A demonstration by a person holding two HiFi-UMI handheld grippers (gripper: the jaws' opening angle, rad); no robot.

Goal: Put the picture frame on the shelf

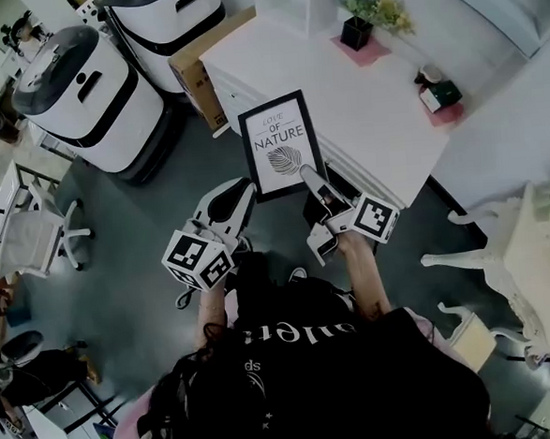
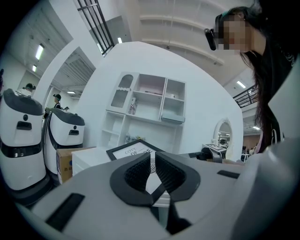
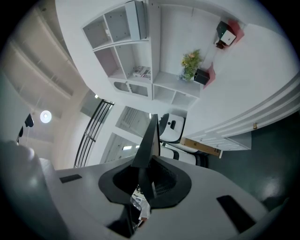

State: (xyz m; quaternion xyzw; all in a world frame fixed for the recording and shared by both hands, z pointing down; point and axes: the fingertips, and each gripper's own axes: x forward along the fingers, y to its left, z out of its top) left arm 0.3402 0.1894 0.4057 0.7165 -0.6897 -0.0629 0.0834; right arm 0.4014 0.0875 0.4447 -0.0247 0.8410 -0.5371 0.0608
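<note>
Picture frame (image 1: 282,146), head view: black-edged, with a white print reading "LOVE OF NATURE" over a leaf. It is held face-up in the air at the front edge of the white cabinet (image 1: 380,113), partly over the dark floor. It is not on the shelf.
Right gripper (image 1: 306,172), head view: its tip is at the frame's lower right edge.
Left gripper (image 1: 245,188), head view: its tip is just beside the frame's lower left corner. I cannot tell from this view whether it touches.
Cabinet top, head view: a potted plant (image 1: 359,25) stands on a pink mat at the back.
Floor, head view: two white machines (image 1: 88,96) and a cardboard box (image 1: 201,78) stand left of the cabinet.
Left gripper (image 2: 152,161), left gripper view: the ribbed pads (image 2: 138,171) are pressed together with nothing between them.
Picture frame (image 2: 129,151), left gripper view: it lies just beyond the closed jaws, lettering up.
Shelf (image 2: 150,105), left gripper view: a white unit of open compartments against the white wall, well beyond the frame.
Person (image 2: 267,70), left gripper view: at the right edge, in dark clothing.
Right gripper (image 3: 149,168), right gripper view: the jaws pinch the frame.
Picture frame (image 3: 149,136), right gripper view: seen edge-on as a thin dark blade rising out of the pads.
Shelf (image 3: 126,47), right gripper view: far beyond the frame's edge, with the plant (image 3: 190,63) beside it.
</note>
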